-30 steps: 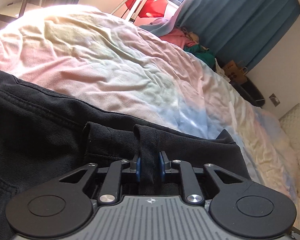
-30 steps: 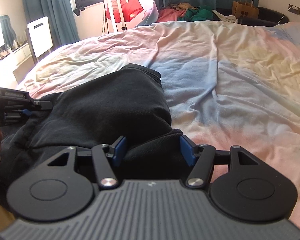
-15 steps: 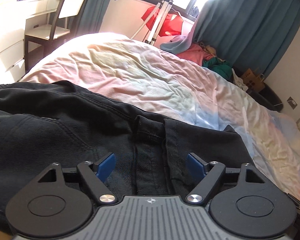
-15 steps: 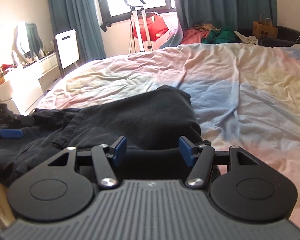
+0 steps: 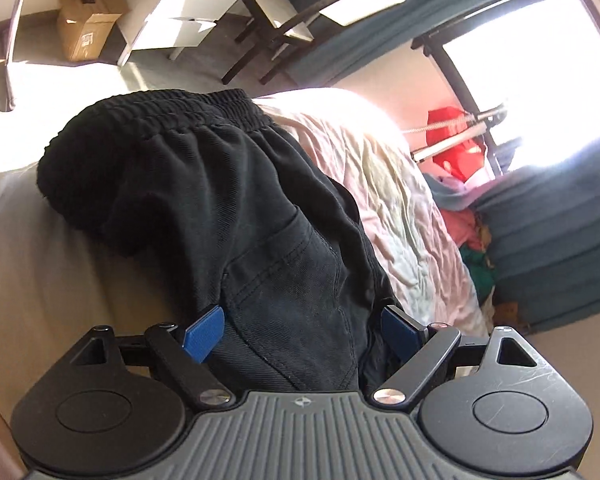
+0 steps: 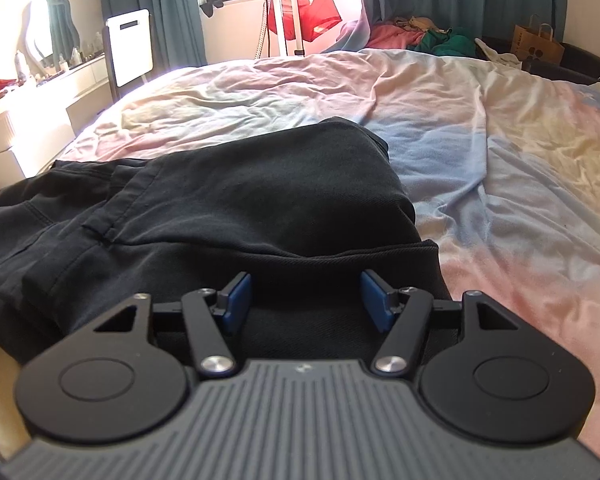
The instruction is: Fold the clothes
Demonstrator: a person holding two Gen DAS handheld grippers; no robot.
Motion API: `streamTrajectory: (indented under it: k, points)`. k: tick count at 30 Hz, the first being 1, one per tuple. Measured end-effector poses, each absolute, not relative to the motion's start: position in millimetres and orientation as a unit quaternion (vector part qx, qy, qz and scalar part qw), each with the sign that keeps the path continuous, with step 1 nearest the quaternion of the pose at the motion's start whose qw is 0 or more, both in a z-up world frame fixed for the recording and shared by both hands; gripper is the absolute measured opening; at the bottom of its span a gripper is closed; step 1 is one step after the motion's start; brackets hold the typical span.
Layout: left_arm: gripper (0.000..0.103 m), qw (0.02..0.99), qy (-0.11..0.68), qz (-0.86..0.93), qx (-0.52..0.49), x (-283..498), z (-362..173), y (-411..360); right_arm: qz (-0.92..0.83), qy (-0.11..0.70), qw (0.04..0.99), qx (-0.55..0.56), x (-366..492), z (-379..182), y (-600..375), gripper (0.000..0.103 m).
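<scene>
Black trousers lie folded on the near left part of the bed. In the left wrist view the trousers show their elastic waistband hanging over the bed's edge. My left gripper is open, its blue pads either side of the fabric, not gripping. My right gripper is open just above the folded leg end, holding nothing.
The bed has a crumpled pastel sheet. A pile of clothes lies at its far end. A red garment on a stand, a white chair, a dresser and a cardboard box stand around.
My left gripper opened and let go of the trousers, then swung round toward the waistband at the bed's edge. My right gripper stayed open and drew back a little.
</scene>
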State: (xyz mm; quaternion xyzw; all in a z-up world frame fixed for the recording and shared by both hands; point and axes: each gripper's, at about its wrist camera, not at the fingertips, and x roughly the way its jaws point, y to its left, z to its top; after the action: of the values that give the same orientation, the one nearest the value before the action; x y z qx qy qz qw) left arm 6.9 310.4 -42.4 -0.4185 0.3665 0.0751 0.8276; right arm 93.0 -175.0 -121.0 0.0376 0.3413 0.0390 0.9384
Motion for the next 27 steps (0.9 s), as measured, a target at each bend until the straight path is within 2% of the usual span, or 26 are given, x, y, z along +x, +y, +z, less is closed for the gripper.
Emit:
streamTrajectory:
  k: [8, 12, 15, 16, 20, 22, 24, 27]
  points:
    - [0.089, 0.807, 0.353, 0.098, -0.464, -20, -57, 333, 0.037, 0.345, 0.937, 0.035, 92, -120, -175, 0.063]
    - [0.089, 0.799, 0.346, 0.118, -0.477, -4, -74, 342, 0.035, 0.346, 0.937, 0.031, 92, -120, -174, 0.063]
    - [0.086, 0.78, 0.312, 0.117, -0.53, 6, -96, 350, 0.036, 0.344, 0.938, 0.033, 92, -120, -174, 0.063]
    - [0.084, 0.773, 0.3, 0.12, -0.546, 9, -103, 353, 0.036, 0.343, 0.938, 0.036, 92, -120, -175, 0.063]
    - [0.066, 0.758, 0.262, 0.142, -0.581, 22, -123, 364, 0.047, 0.315, 0.946, 0.063, 87, -112, -179, 0.064]
    - [0.065, 0.764, 0.252, 0.151, -0.575, 26, -125, 367, 0.065, 0.296, 0.95, 0.075, 84, -107, -176, 0.064]
    - [0.059, 0.776, 0.248, 0.156, -0.558, 30, -125, 366, 0.08, 0.296, 0.949, 0.066, 84, -107, -169, 0.064]
    - [0.037, 0.804, 0.229, 0.149, -0.528, 32, -117, 362, 0.099, 0.331, 0.938, 0.029, 91, -118, -150, 0.063]
